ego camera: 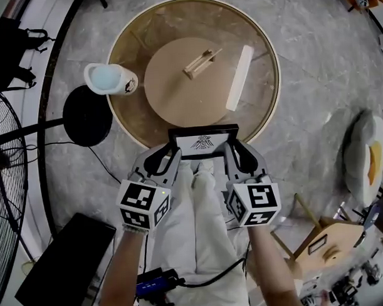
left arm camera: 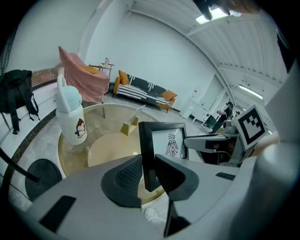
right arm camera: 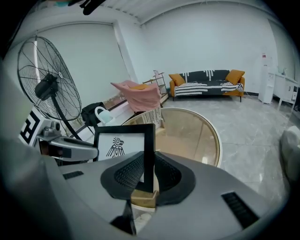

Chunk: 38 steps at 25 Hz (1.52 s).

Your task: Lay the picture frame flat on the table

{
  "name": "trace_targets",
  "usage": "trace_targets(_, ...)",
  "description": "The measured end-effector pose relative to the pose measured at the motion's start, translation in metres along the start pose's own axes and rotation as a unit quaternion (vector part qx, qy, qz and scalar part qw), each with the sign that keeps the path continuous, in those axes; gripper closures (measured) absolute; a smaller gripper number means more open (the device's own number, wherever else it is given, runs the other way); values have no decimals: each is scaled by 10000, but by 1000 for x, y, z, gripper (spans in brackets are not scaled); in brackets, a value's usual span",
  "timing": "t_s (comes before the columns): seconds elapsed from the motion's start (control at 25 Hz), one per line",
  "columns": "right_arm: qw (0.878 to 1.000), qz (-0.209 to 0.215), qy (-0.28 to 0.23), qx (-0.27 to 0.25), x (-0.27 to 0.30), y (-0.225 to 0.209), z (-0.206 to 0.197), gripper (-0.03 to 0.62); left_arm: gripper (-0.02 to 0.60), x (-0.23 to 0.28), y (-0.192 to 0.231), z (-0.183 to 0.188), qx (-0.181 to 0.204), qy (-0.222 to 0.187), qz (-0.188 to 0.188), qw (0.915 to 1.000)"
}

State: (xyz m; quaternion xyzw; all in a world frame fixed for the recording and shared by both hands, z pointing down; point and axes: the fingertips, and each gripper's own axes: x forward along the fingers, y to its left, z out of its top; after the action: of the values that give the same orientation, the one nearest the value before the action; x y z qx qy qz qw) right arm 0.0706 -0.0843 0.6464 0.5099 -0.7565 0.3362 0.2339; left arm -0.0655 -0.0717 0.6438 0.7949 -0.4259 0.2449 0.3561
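A black picture frame (ego camera: 203,141) with a white print of a bird figure is held upright in the air at the near edge of the round glass table (ego camera: 267,71). My left gripper (ego camera: 170,161) is shut on the frame's left side (left arm camera: 146,154). My right gripper (ego camera: 232,157) is shut on its right side (right arm camera: 149,152). In the left gripper view the frame's face (left arm camera: 171,143) shows, with the right gripper (left arm camera: 206,143) beyond it. In the right gripper view the print (right arm camera: 119,146) faces me, with the left gripper (right arm camera: 70,150) at its far side.
On the table stand a round wooden board (ego camera: 186,80) with a small wooden stand (ego camera: 201,62) and a long pale wooden bar (ego camera: 239,77). A white and blue jug (ego camera: 110,78) sits at the table's left rim. A floor fan (ego camera: 3,156) stands at left, a wooden chair (ego camera: 326,242) at right.
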Motion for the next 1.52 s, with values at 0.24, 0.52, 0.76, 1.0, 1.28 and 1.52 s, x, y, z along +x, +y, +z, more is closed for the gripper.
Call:
trace_targets(0.24,9997,-37,216,79,39,-10,-16,507,483,35,26,-16,-51,284,73,9996)
trace_targets(0.52,9988,-77,462,144,81,-19,-30,507,483,73,55,-29,-158,570,183,9981)
trace_targets(0.76,9975,-117,618,333,106,-30,-42,507,483,100,68,-39,-257,749,172,9967)
trace_targets(1.0,9959,-172,645,605,119,-39,-44,507,482,116,75,-37,-441,724,153,9963)
trace_targets(1.28,9961,-292,647,533,129,-45,-45,502,477,127,79,-32,-340,657,164,9971)
trace_targets(1.52,9981,-388,441,202,129,-42,-40,500,466,124,81,-29,-257,572,333,9975)
